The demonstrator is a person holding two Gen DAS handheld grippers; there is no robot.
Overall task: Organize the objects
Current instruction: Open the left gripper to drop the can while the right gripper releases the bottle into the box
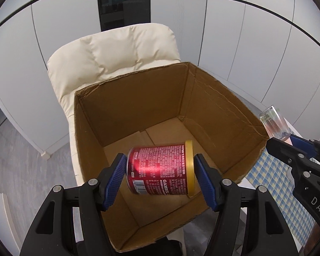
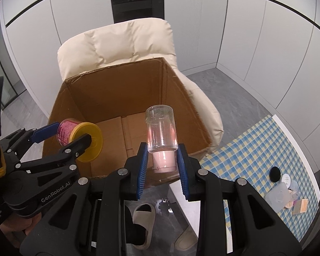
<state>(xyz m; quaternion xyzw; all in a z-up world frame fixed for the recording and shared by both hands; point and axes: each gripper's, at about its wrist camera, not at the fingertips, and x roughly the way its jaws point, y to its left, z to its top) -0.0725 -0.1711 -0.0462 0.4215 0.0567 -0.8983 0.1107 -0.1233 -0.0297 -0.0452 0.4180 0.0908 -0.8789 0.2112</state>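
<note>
The left gripper (image 1: 160, 171) pinched a red can (image 1: 160, 168) end to end, one blue pad on its base and the other on its yellow lid (image 1: 189, 166), the can lying sideways in the air over the open cardboard box (image 1: 224, 111). The box sat on a cream padded chair (image 1: 108, 51) and looked bare inside.

The right gripper (image 2: 162, 162) was clamped on the pink cap (image 2: 163, 160) of a clear bottle (image 2: 160, 128), which stuck out towards twelve o'clock above the near edge of the box. In the left wrist view that bottle showed at about three o'clock, just outside the box's right wall.

The main risk seemed to be the can: held only by its flat ends, it might twist or slip free, and a drop from that height could dent it or send it rolling. The bottle, gripped by its cap alone, might pivot or pull loose. With both tools crowding one opening, they could also knock together or catch the box's rim and shift it on the soft seat.

At about four o'clock in the right wrist view, small items (image 2: 285, 189) lay on a checked cloth (image 2: 256, 149).
</note>
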